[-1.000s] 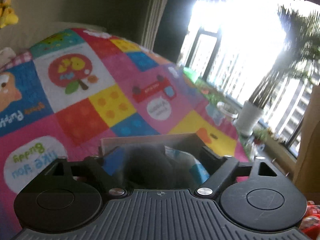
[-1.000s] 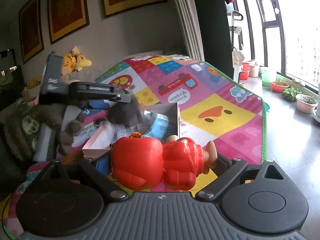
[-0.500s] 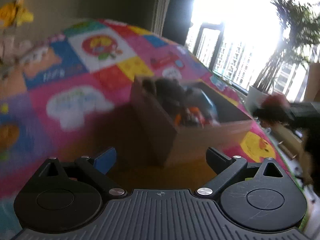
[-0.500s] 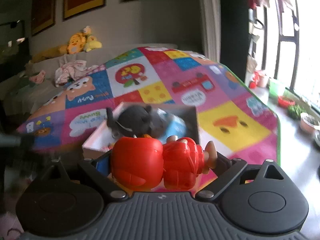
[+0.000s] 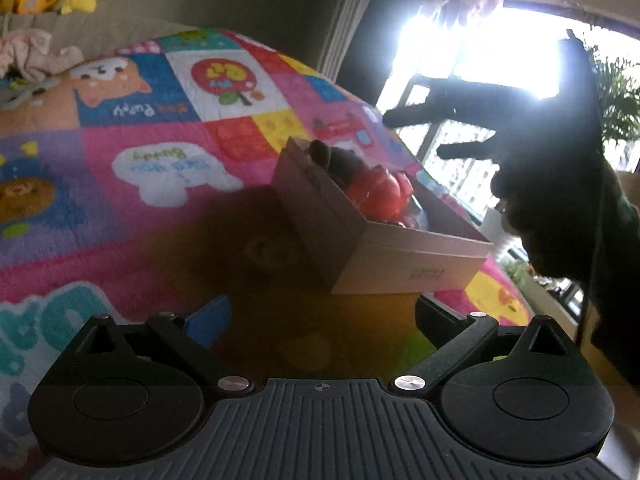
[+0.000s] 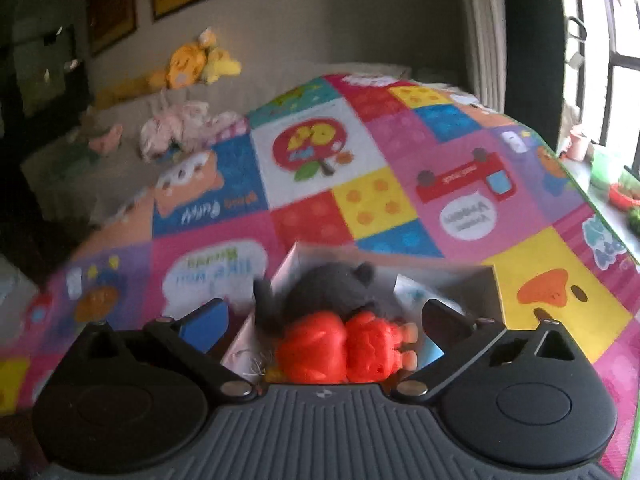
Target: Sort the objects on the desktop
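A cardboard box (image 5: 400, 256) stands on the colourful play mat (image 5: 160, 148). In it lie a grey plush toy (image 5: 340, 160) and a red doll (image 5: 376, 192). My left gripper (image 5: 320, 312) hangs low over the mat in front of the box, its jaws opening with nothing between them. In the left wrist view my right gripper (image 5: 432, 132) is a dark shape above the box's far side. Its own view looks down on the box (image 6: 494, 284). The red doll (image 6: 344, 344) rests beside the grey plush (image 6: 328, 288), below the opening jaws of the right gripper (image 6: 322, 312), free of both pads.
Yellow plush toys (image 6: 196, 64) and pink cloth (image 6: 180, 128) lie on the sofa behind the mat. The mat's green edge (image 6: 580, 192) borders bare floor with plant pots (image 6: 620, 196) by the window. A person's dark sleeve (image 5: 580, 208) fills the right side.
My right gripper moved over the box and let go of the red doll, which now lies in the box. My left gripper drew back from the box and sank toward the mat.
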Motion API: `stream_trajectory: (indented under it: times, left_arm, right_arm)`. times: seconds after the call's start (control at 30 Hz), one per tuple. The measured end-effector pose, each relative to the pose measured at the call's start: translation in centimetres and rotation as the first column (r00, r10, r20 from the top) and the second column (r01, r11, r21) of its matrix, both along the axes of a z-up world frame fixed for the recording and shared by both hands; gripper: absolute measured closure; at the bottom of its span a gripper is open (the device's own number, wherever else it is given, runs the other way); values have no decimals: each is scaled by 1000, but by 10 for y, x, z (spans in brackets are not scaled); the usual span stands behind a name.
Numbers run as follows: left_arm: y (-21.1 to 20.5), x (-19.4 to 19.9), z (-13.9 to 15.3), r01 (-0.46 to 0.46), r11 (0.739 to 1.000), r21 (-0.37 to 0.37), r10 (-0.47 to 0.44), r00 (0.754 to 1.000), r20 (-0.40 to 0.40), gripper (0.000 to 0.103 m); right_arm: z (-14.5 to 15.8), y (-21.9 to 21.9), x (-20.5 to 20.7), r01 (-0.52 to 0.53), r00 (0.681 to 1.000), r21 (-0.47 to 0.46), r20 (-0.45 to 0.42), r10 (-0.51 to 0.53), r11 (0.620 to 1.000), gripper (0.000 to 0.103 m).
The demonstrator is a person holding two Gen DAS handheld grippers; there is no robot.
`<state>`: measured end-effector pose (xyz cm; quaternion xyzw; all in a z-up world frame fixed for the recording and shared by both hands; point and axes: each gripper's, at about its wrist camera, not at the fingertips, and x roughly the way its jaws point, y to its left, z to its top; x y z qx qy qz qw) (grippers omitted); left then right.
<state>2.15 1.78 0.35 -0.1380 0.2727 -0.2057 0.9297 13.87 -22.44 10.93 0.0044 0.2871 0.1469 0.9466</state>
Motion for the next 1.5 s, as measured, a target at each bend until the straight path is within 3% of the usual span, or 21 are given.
stream_trajectory:
  times: [0.1,0.2,0.27,0.37,0.4,0.5,0.63,0.7,0.93,1.07,1.2,1.33,1.43,1.5]
  left_arm:
    - [0,0,-1,9,1000,-12,-9,1000,5,1]
    - [0,-2,0,12,1000,-15,-12,1000,17,1]
    - [0,-3,0,10,1000,-16,-10,1000,23,1]
    - [1,-5,0,4,1000,-18,-3,1000,29,1]
    - [1,-6,0,2,1000,-20,-2,1000,31,1]
    - [1,-6,0,5,1000,-25,-4,999,33,0]
    - [2,-4,0,3,1000,-28,-2,1000,23,0]
    - [1,-4,0,0,1000,-22,1,1000,21,0]
    - [-1,-3,-1,-8,1000,-5,8,1000,9,0]
    - [-7,2,0,-19,999,44,20,1000,-14,0]
    - [-25,9,3,-1,991,131,2,1000,-5,0]
    - [-46,7,9,-58,962,266,46,998,49,0]
    - [-58,-2,7,-132,917,378,96,989,114,0]
    - [-59,-3,6,-167,895,413,131,985,114,0]
  right_arm:
    - [4,10,13,38,999,-59,18,-37,997,1]
    - [-2,32,34,17,1000,-121,-11,-19,993,13]
    - [-12,46,50,7,999,-170,-30,-13,985,19]
    - [-35,58,73,41,998,-292,-42,-56,955,19]
    - [-41,55,76,32,997,-291,-58,-51,956,19]
    - [-41,43,63,14,997,-267,-73,-34,964,19]
    - [-41,39,36,-79,993,-344,-105,45,936,16]
    - [-39,34,23,-79,996,-368,-75,55,926,9]
    - [-13,-21,-11,60,998,-157,-22,-64,986,0]
    - [-15,-62,-46,165,986,-64,33,-163,984,0]
    - [-37,-91,-86,199,980,22,-4,-199,980,0]
    - [-68,-87,-115,212,973,56,-101,-206,976,0]
    - [-85,-63,-128,193,974,22,-122,-189,981,0]
    - [-95,-44,-129,183,974,-41,-132,-187,982,0]
